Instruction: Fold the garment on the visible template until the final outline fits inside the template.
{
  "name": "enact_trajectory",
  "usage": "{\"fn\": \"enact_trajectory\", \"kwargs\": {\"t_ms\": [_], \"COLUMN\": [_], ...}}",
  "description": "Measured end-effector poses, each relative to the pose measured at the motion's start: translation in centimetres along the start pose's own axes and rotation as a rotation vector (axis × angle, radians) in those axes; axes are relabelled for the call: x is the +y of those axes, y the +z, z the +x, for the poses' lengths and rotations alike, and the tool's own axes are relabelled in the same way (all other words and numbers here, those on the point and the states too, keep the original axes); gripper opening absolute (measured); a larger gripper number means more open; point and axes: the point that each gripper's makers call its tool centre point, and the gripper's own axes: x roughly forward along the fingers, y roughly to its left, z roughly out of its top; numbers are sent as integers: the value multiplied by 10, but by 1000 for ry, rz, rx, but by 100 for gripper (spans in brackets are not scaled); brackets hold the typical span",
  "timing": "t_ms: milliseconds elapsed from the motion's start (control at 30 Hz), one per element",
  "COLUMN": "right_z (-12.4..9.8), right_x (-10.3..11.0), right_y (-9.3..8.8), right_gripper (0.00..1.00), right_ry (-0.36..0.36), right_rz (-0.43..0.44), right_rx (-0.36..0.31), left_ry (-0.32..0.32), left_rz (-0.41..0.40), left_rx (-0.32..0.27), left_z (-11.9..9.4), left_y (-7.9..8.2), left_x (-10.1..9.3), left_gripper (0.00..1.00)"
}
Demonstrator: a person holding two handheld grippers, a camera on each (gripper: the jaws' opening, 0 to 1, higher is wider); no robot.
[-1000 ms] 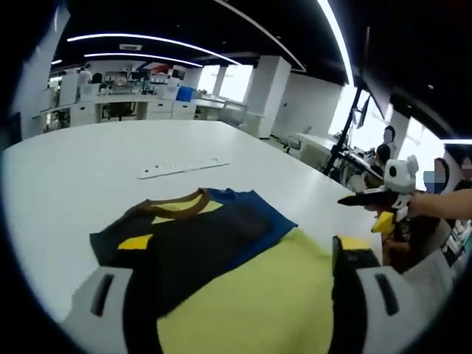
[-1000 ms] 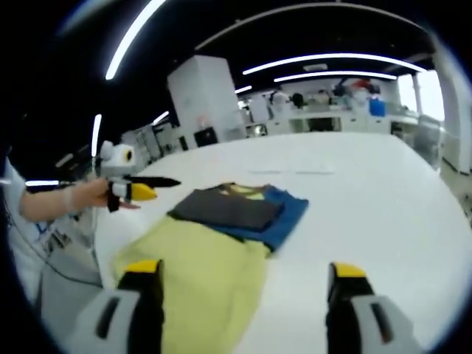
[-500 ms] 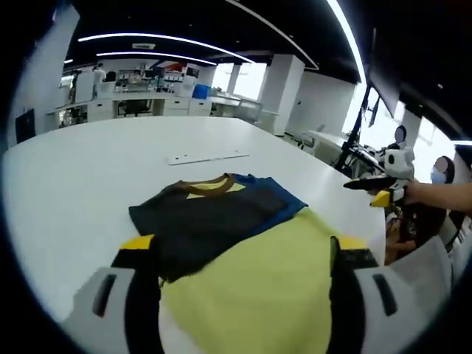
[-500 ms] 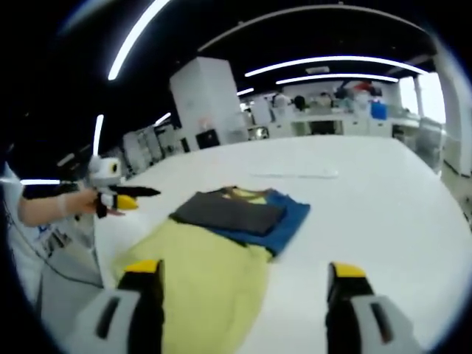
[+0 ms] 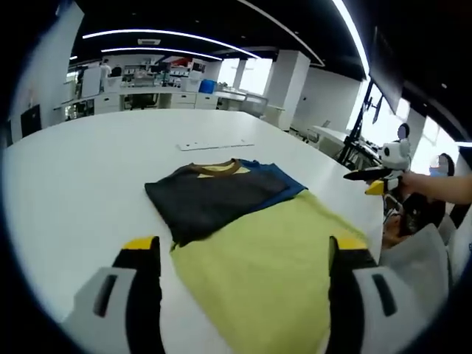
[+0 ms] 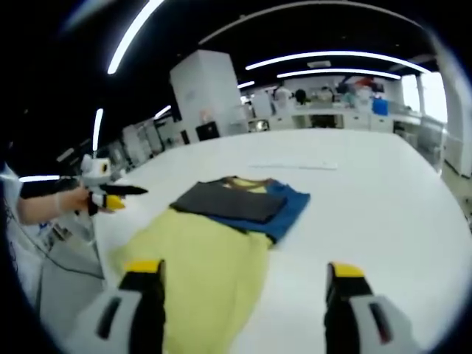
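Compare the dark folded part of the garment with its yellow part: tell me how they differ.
The dark folded part is charcoal with a blue layer beneath and a brown collar; the yellow part is one plain colour. The dark part lies doubled on the garment's far end, while the yellow part spreads flat in a single layer toward the grippers. The yellow part covers more area. Both lie on the white table.

Garment (image 5: 251, 236) lies flat on surface (image 5: 74, 177), partly folded: upper part doubled over itself at far end, lower part spread toward cameras. Strip (image 5: 215, 145) lies on surface just beyond garment's far end. Left gripper (image 5: 240, 254) hangs over garment's near end, jaws straddling it. Right gripper (image 6: 240, 276) sits off garment's side, one jaw over cloth, other over bare surface. Benches line back wall, well behind.
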Motion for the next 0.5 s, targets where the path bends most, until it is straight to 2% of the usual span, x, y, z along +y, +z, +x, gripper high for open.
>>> {"fn": "enact_trajectory", "kwargs": {"t_ms": [433, 500], "right_z": [-9, -12], "right_x": [11, 13], "right_y": [-23, -28], "right_gripper": [86, 85], "right_ry": [16, 19], "right_rz": [18, 22], "right_rx": [25, 30], "left_ry": [-25, -22], "left_rz": [12, 17], "left_rx": [81, 99], "left_z": [-24, -30], "left_y": [-37, -46], "left_x": [-10, -9], "left_gripper": [88, 88]}}
